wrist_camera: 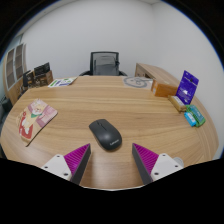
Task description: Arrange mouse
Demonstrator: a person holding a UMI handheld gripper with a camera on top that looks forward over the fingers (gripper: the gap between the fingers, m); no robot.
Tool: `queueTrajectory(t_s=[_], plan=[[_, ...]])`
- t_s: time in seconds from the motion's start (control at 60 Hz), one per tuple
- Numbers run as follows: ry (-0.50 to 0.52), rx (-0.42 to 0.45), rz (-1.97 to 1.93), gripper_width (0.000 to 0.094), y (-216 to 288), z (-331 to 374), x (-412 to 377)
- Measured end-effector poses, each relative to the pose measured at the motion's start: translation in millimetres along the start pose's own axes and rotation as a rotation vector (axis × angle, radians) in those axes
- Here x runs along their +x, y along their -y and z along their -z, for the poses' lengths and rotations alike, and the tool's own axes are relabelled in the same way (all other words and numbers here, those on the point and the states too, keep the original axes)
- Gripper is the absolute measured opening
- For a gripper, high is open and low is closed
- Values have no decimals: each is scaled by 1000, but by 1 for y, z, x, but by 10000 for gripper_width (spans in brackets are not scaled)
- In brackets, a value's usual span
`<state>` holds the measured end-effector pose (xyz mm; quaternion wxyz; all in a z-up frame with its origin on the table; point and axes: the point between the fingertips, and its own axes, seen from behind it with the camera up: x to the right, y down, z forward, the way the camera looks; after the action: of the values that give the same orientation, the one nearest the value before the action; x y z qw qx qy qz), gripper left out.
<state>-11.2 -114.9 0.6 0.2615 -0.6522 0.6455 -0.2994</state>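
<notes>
The black mouse [104, 133] lies flat on the wooden bench [130, 110], just ahead of the hand-held gripper [112, 160] and a bit toward its left finger. The fingers are spread wide and hold nothing.

The mouse is smooth and round. If the fingers close off to one side, it could slip out or spin away. A hard push could make it slide along the bench.

A book [36, 120] lies off to the left, a purple box [187, 87] to the right. A chair [105, 64] stands beyond the bench.
</notes>
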Motion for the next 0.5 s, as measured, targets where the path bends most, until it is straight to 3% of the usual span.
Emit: queueTrajectory(t_s=[0.5], plan=[[-20, 7, -17, 869, 46, -76, 12]])
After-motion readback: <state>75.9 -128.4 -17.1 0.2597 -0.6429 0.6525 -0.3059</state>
